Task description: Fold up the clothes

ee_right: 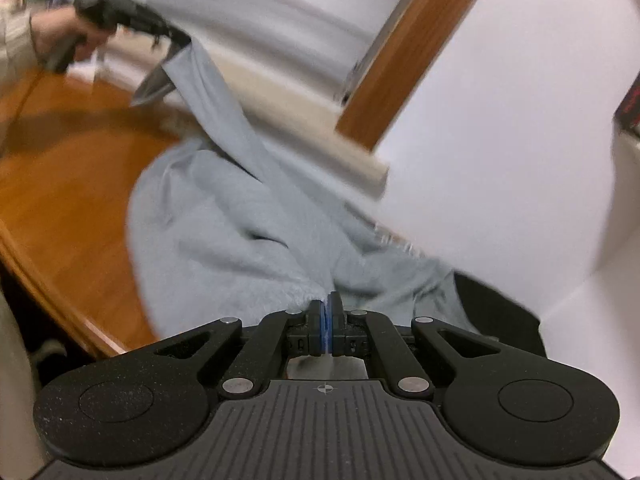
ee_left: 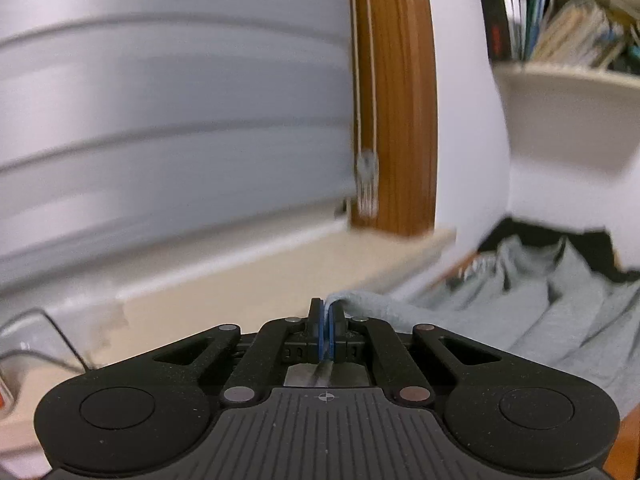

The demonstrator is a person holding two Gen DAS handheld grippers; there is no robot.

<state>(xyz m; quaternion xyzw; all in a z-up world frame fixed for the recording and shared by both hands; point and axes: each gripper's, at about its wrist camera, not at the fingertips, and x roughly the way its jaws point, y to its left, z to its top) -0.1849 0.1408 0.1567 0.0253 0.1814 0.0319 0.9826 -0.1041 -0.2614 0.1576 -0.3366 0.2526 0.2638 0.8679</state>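
Both tongs, left (ee_left: pixel 328 320) and right (ee_right: pixel 327 316), pinch a pale blue-grey garment (ee_right: pixel 224 216) lifted partly off the wooden surface (ee_right: pixel 76 148) (a thin-edged grip could slip, dropping it).

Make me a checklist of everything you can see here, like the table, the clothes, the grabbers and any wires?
Surface: wooden table, brown, with a raised edge.
Job's things: one light grey garment, partly lifted, the rest bunched on the table and over something dark.
Clutter: a clear container at the left edge, blurred.
Grippers: left gripper has its jaws closed on a garment edge; right gripper has its jaws closed on another part. A hand holds the left one.
Cables: a thin dark cable by the container.
Surroundings: white blinds, wooden window frame, pale sill, white wall, shelf of books.
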